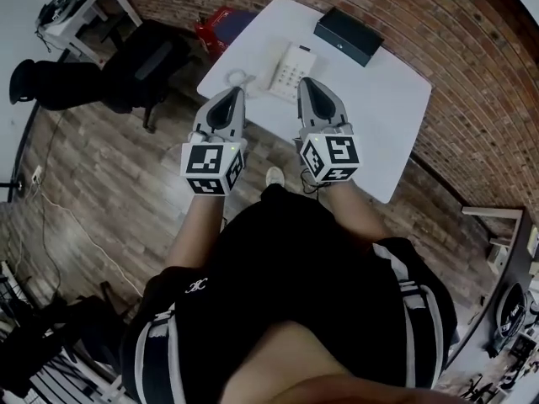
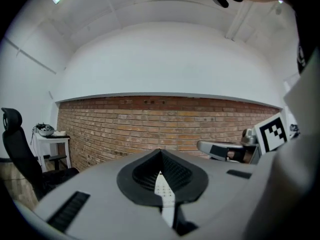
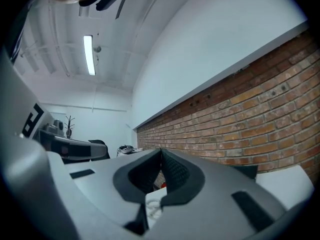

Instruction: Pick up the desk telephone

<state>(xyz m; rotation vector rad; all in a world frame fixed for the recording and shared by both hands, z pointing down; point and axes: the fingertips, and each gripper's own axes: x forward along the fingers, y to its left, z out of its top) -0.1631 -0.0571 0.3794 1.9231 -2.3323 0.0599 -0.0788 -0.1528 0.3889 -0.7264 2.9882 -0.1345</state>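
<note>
The white desk telephone (image 1: 290, 69) lies on the white table (image 1: 387, 108), its coiled cord (image 1: 237, 79) trailing to the left. My left gripper (image 1: 238, 92) is shut and empty, its tips over the table's near edge beside the cord. The right gripper (image 1: 304, 82), also shut and empty, has its tips just short of the phone's near right corner. In the left gripper view the shut jaws (image 2: 160, 152) frame a sliver of the phone's keypad (image 2: 163, 189). Below the shut jaws (image 3: 161, 152) in the right gripper view, a bit of the cord (image 3: 152, 207) shows.
A black box (image 1: 348, 35) sits at the table's far side. A black office chair (image 1: 141, 64) and a red object (image 1: 216, 29) stand left of the table on the wooden floor. A brick wall (image 1: 455, 49) runs behind and to the right. A small white side table (image 1: 82, 5) stands far left.
</note>
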